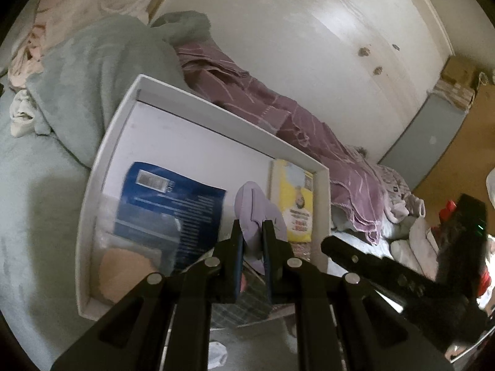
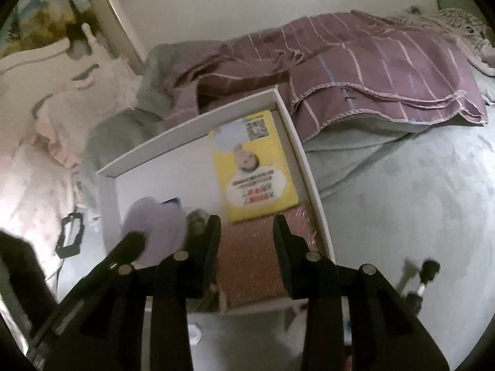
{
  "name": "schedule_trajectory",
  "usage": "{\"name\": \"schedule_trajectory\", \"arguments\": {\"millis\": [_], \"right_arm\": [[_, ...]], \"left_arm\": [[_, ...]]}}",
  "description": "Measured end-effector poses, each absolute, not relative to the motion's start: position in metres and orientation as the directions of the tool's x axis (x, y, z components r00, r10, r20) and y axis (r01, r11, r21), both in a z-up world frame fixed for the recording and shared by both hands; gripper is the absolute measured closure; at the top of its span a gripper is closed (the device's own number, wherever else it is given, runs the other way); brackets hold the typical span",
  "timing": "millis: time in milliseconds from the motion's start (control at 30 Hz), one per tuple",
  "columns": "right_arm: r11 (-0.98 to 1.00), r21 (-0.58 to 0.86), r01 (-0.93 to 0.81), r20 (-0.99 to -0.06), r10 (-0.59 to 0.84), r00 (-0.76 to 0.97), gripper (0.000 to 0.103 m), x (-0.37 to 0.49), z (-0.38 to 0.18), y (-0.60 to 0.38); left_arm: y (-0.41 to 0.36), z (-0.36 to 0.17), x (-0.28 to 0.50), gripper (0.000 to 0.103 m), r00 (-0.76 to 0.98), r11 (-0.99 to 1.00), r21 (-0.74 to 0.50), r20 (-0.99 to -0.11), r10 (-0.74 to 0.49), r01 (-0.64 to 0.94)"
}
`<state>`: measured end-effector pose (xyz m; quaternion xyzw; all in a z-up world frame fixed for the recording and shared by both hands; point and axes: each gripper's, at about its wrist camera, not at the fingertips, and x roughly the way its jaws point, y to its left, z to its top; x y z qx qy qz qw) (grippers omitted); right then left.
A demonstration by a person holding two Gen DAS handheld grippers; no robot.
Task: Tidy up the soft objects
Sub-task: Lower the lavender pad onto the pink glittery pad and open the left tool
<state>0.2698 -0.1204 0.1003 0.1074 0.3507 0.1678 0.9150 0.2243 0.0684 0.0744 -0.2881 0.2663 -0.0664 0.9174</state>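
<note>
While the left gripper (image 1: 253,232) pinches a soft lilac cloth (image 1: 256,207) between its nearly closed black fingers, that cloth hangs over the near middle of a shallow white cardboard box (image 1: 102,167) resting on a pale green plush bedspread (image 1: 37,191). Inside the box, a blue printed packet (image 1: 173,204) lies to the left and a yellow printed packet (image 1: 295,198) to the far right. The right gripper (image 2: 247,225) stands partly spread with nothing between its fingers, hovering above a reddish-brown glittery sheet (image 2: 250,262) in the box's near right corner.

Only the left wrist view shows a white wardrobe door (image 1: 309,46) beyond the bed, the blue packet in full, a tan rounded item (image 1: 123,266) under clear wrap in the box's near left, and the right gripper's black body entering from the right. Only the right wrist view shows the glittery sheet clearly, the lilac cloth (image 2: 154,225) from the side at the left, and a purple striped blanket (image 2: 386,74) spread wide across the far side of the bed, just beyond the box.
</note>
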Motion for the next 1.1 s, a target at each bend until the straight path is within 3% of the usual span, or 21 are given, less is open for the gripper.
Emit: {"name": "schedule_trajectory", "arguments": {"millis": [367, 667, 900, 967, 1100], "right_arm": [[0.921, 0.323, -0.217, -0.519, 0.364, 0.773, 0.066, 0.23, 0.091, -0.142], [0.923, 0.336, -0.19, -0.535, 0.352, 0.768, 0.066, 0.232, 0.084, -0.159], [0.92, 0.352, -0.174, -0.554, 0.355, 0.753, 0.066, 0.235, 0.081, -0.168], [0.918, 0.359, -0.171, -0.571, 0.361, 0.737, 0.066, 0.237, 0.079, -0.169], [0.924, 0.342, -0.169, -0.604, 0.354, 0.714, 0.066, 0.236, 0.079, -0.166]], "left_arm": [[0.034, 0.067, 0.235, 0.093, 0.809, 0.806, -0.59, -0.452, -0.375, 0.045], [0.005, 0.057, 0.238, 0.093, 0.784, 0.812, -0.577, -0.463, -0.415, 0.089], [-0.012, 0.045, 0.243, 0.092, 0.752, 0.862, -0.502, -0.542, -0.374, 0.067], [-0.017, 0.042, 0.243, 0.09, 0.74, 0.88, -0.471, -0.571, -0.357, 0.061], [-0.021, 0.048, 0.235, 0.07, 0.761, 0.911, -0.411, -0.578, -0.294, 0.04]]}}
